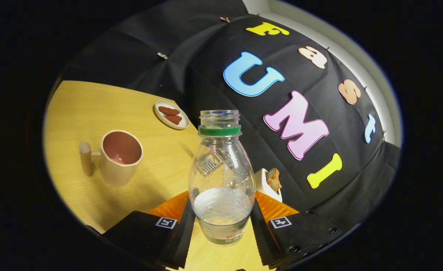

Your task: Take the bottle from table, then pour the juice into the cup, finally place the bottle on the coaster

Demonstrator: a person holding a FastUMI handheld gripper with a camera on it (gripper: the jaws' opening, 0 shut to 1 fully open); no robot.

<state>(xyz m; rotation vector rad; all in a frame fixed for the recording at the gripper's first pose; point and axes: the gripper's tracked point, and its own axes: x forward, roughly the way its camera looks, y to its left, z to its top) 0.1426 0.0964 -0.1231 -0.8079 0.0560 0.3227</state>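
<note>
The tool [221, 226] clenched the uncapped bottle [221, 177], whose base was cut off from sight. Beyond stood a cup [120, 156], a plate [171, 114] and a half-hidden toaster [268, 184] on the worktop [93, 109].

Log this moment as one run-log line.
phase: bottle grasped, lifted | hand-held gripper: shut on bottle | bottle: uncapped, upright | cup: beyond fingers, left | pour: not yet

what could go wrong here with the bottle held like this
The tongs grip the bottle low on its body, so its tall upper part may swing or slip when tilted. The bottle has no cap and holds some clear liquid, so a quick move could spill it on the table before it reaches the cup. The cup's opening is small, so a poorly aimed pour might miss.
</note>
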